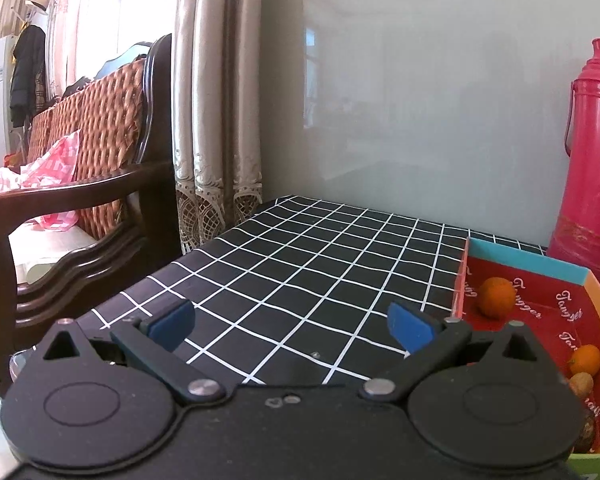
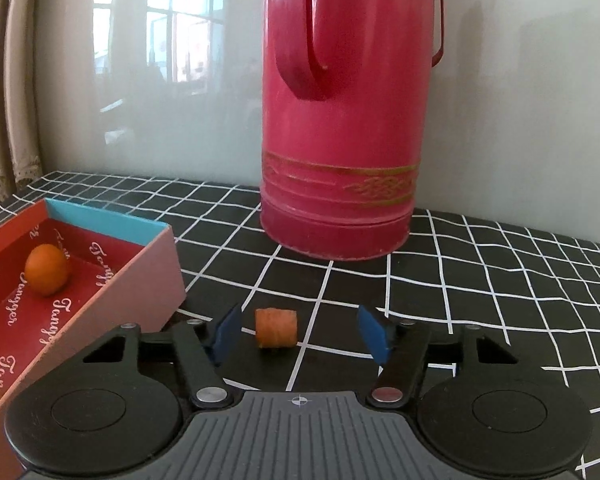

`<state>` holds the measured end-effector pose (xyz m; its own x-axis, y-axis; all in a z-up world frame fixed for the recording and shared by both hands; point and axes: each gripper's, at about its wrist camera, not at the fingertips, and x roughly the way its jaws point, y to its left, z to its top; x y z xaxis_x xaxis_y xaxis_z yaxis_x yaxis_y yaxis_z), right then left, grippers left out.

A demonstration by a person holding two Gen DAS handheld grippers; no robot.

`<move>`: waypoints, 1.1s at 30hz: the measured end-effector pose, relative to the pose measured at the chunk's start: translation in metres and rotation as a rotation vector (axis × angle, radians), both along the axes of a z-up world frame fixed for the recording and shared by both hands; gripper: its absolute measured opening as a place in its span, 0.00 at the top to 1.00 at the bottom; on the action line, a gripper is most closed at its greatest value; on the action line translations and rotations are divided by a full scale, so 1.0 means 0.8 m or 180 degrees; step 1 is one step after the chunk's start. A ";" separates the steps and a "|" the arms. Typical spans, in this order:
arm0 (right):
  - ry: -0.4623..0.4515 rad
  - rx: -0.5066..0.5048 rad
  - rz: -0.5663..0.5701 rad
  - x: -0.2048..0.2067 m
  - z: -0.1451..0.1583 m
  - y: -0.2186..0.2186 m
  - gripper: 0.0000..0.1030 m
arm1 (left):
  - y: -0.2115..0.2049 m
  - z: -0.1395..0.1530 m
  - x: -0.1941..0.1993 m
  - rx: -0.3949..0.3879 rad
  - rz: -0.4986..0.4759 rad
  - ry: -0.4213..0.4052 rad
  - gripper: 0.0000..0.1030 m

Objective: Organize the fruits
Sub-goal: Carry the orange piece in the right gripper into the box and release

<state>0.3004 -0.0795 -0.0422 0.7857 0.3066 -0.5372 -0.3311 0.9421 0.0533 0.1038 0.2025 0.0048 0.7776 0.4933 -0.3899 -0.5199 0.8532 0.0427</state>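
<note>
In the right wrist view a small orange cylinder-shaped fruit piece lies on the black checked tablecloth, between the blue pads of my right gripper. The pads stand apart from it on both sides, so this gripper is open. To the left sits a red cardboard box holding a round orange fruit. In the left wrist view my left gripper hangs open over bare cloth, nothing between its pads. The same box lies at its right with an orange fruit and several more fruits.
A tall red thermos stands just behind the fruit piece, close to the glossy grey wall. The thermos also shows at the right of the left wrist view. A wooden wicker-backed sofa and a curtain stand beyond the table's left edge.
</note>
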 end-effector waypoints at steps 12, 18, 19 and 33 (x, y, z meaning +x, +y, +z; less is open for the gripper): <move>0.0139 0.0046 0.0028 0.007 0.000 -0.002 0.79 | -0.009 0.003 -0.003 0.0022 -0.0033 0.0004 0.06; -0.0258 0.0292 0.0296 -0.050 0.049 0.001 0.78 | -0.026 0.007 0.001 -0.0002 -0.0098 -0.0034 0.06; -0.0309 0.0339 0.0373 -0.060 0.056 0.004 0.78 | -0.032 0.007 0.003 0.0020 -0.0123 -0.0037 0.06; -0.0475 0.0448 0.0977 -0.112 0.073 0.088 0.00 | -0.044 0.004 0.007 0.0096 -0.0231 0.0019 0.06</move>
